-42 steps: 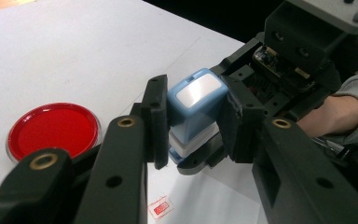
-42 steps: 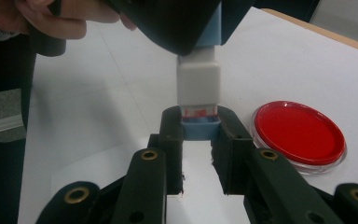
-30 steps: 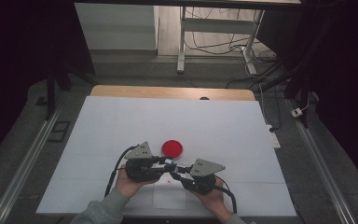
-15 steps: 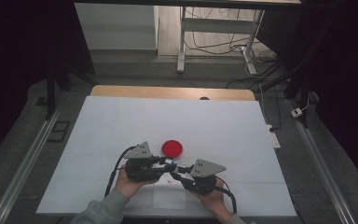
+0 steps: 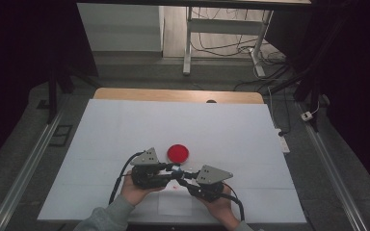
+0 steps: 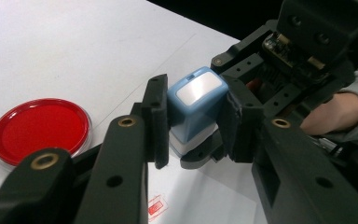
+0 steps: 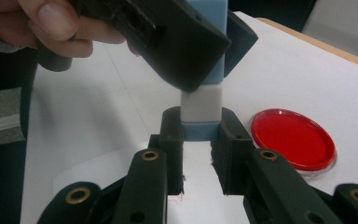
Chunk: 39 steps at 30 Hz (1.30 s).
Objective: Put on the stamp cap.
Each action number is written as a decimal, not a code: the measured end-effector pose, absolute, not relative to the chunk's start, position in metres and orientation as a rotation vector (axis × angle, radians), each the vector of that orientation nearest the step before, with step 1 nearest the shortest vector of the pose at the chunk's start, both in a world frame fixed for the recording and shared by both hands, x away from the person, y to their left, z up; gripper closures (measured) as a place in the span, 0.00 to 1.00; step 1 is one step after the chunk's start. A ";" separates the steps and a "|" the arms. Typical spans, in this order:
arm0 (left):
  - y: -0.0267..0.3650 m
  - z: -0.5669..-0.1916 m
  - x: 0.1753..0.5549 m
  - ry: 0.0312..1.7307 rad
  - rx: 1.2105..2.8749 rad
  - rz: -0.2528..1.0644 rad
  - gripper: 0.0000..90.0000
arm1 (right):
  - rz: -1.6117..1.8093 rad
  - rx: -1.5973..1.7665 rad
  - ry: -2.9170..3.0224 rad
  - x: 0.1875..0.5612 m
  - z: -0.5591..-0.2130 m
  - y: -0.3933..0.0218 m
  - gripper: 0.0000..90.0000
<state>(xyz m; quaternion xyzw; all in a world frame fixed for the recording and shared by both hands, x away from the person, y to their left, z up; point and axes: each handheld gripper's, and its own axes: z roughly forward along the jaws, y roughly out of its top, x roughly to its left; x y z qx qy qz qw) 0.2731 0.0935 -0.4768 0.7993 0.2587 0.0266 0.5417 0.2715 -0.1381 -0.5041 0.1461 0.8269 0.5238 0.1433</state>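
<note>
White table sheet (image 5: 125, 130) amid dark room

Red round lid (image 5: 178, 152) flat on white table sheet (image 5: 125, 130) — small red stamp print (image 6: 157, 207) nearby.

The small block-shaped plastic stamp (image 6: 196, 109) is light blue in its upper part, with a pale silvery-white rectangular panel on top, a white band below that, and a blue strip at the base. The round flat ink pad (image 5: 178, 152) is bright red with a clear, glassy rim. The left tool (image 5: 172, 173) and the right tool (image 5: 182, 179) are matt black, with brass-coloured rivets on their arms and a grey three-cornered plate on each. The desk (image 5: 125, 125) is plain white, edged with light wood at its far side. A small red printed rectangle (image 6: 157, 207) marks the white sheet. The person's sleeve (image 5: 107, 217) is grey.
</note>
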 end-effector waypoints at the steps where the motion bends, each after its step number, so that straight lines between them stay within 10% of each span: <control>1: 0.093 -0.477 0.273 0.615 1.898 0.065 0.73 | 1.509 0.422 2.388 0.272 -0.504 -0.138 0.82; 39: 0.109 -0.471 0.275 0.668 1.886 0.131 0.73 | 1.419 0.604 2.397 0.287 -0.503 -0.187 0.53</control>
